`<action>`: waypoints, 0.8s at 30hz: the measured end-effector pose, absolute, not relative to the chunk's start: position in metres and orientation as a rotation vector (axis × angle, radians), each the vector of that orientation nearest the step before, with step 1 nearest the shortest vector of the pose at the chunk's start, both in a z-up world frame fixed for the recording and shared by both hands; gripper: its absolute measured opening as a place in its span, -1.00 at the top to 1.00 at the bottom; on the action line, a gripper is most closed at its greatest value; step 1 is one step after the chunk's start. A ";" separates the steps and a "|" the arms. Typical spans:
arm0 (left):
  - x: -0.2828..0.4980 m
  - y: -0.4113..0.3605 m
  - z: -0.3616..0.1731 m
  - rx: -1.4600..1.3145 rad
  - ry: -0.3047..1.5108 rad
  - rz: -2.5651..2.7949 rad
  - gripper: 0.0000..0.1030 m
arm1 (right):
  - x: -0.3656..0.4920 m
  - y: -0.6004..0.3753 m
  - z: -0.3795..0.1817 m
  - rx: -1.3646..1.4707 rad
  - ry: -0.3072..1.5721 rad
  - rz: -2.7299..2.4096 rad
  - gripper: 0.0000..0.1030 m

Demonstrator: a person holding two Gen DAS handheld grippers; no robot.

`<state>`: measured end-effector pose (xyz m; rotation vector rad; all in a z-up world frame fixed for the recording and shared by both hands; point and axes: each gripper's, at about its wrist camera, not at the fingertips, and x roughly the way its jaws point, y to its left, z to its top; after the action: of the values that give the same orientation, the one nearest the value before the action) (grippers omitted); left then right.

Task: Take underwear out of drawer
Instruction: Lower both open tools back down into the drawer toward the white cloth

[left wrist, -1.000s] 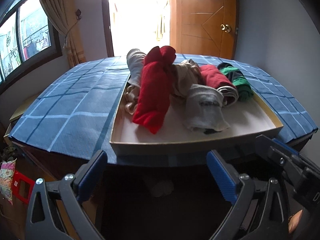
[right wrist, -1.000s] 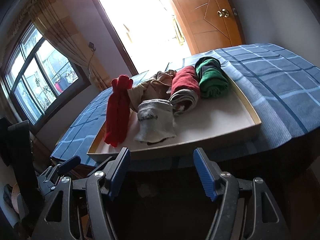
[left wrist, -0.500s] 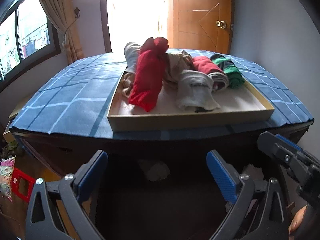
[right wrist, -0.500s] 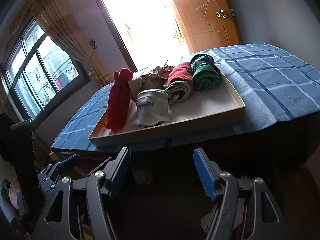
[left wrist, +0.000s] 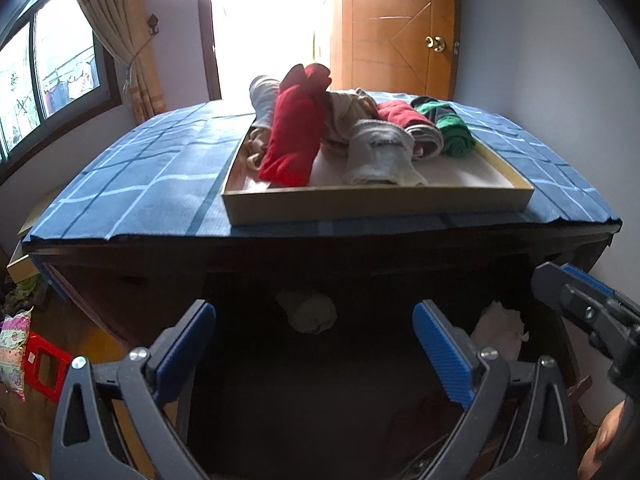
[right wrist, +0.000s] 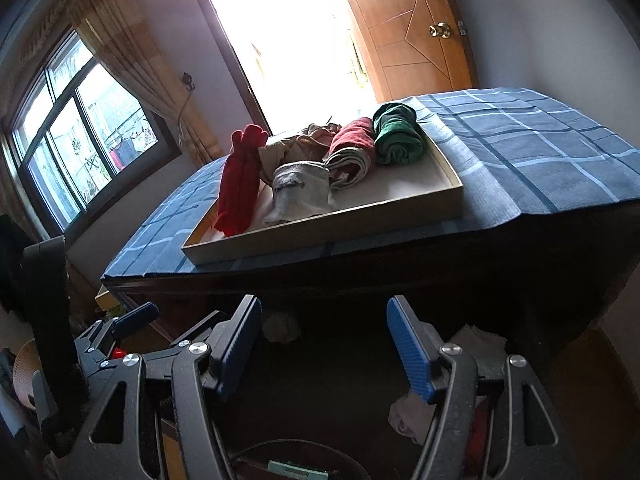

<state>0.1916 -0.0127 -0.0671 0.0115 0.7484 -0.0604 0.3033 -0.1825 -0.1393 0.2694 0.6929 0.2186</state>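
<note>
Holding both tools low before the surface (left wrist: 160, 184), I see the left tool (left wrist: 314, 340) and right tool (right wrist: 324, 336) gaping wide and empty, well short of the drawer (left wrist: 376, 200). The rolled underwear (left wrist: 292, 136) lies heaped in it, so a loose pinch could snag 2 pieces or drag the light drawer off the edge.

No legible text anywhere. Dark lettering on waistband of grey rolled underwear (left wrist: 378, 152) in shallow beige drawer tray (left wrist: 376, 200): too blurred to read. Patterned pink packet (left wrist: 14, 344) on floor: print unreadable.
</note>
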 end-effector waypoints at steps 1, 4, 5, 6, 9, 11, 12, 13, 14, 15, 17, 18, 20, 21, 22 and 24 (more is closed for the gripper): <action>0.190 -0.011 -0.068 0.009 0.751 -0.059 -0.96 | 0.301 -0.183 -0.140 0.268 0.696 0.219 -0.32; 0.186 -0.007 -0.074 0.003 0.765 -0.058 -0.96 | 0.294 -0.186 -0.143 0.265 0.709 0.215 -0.32; 0.184 -0.006 -0.076 0.003 0.770 -0.057 -0.96 | 0.291 -0.188 -0.144 0.263 0.713 0.211 -0.32; 0.183 -0.005 -0.078 0.004 0.774 -0.054 -0.96 | 0.289 -0.190 -0.146 0.261 0.718 0.207 -0.32; 0.177 -0.003 -0.083 0.005 0.780 -0.052 -0.96 | 0.281 -0.200 -0.151 0.265 0.733 0.190 -0.32; 0.175 -0.002 -0.086 0.004 0.787 -0.054 -0.96 | 0.274 -0.208 -0.155 0.271 0.745 0.174 -0.32; 0.174 -0.002 -0.088 0.005 0.793 -0.056 -0.96 | 0.272 -0.212 -0.157 0.275 0.751 0.167 -0.32; 0.173 -0.003 -0.090 0.007 0.798 -0.057 -0.96 | 0.269 -0.215 -0.159 0.278 0.759 0.162 -0.32; 0.172 -0.003 -0.093 0.011 0.804 -0.059 -0.96 | 0.266 -0.219 -0.162 0.281 0.769 0.155 -0.32; 0.170 -0.004 -0.095 0.013 0.809 -0.062 -0.96 | 0.263 -0.221 -0.164 0.286 0.778 0.150 -0.32; 0.167 -0.005 -0.099 0.022 0.823 -0.068 -0.96 | 0.259 -0.226 -0.172 0.300 0.803 0.148 -0.32; 0.166 -0.005 -0.100 0.026 0.827 -0.070 -0.96 | 0.258 -0.228 -0.175 0.304 0.818 0.149 -0.32; 0.164 -0.004 -0.101 0.032 0.833 -0.066 -0.96 | 0.254 -0.230 -0.182 0.305 0.848 0.153 -0.32; 0.163 -0.003 -0.102 0.030 0.835 -0.064 -0.96 | 0.252 -0.231 -0.185 0.306 0.856 0.153 -0.32; 0.163 -0.002 -0.102 0.026 0.837 -0.063 -0.96 | 0.250 -0.232 -0.187 0.304 0.863 0.151 -0.32; 0.162 -0.001 -0.102 0.016 0.840 -0.062 -0.96 | 0.246 -0.236 -0.191 0.304 0.877 0.143 -0.32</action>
<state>0.1624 -0.0007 -0.1025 0.0164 0.8398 -0.0619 0.2460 -0.2361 -0.1914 0.3038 0.8765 0.1425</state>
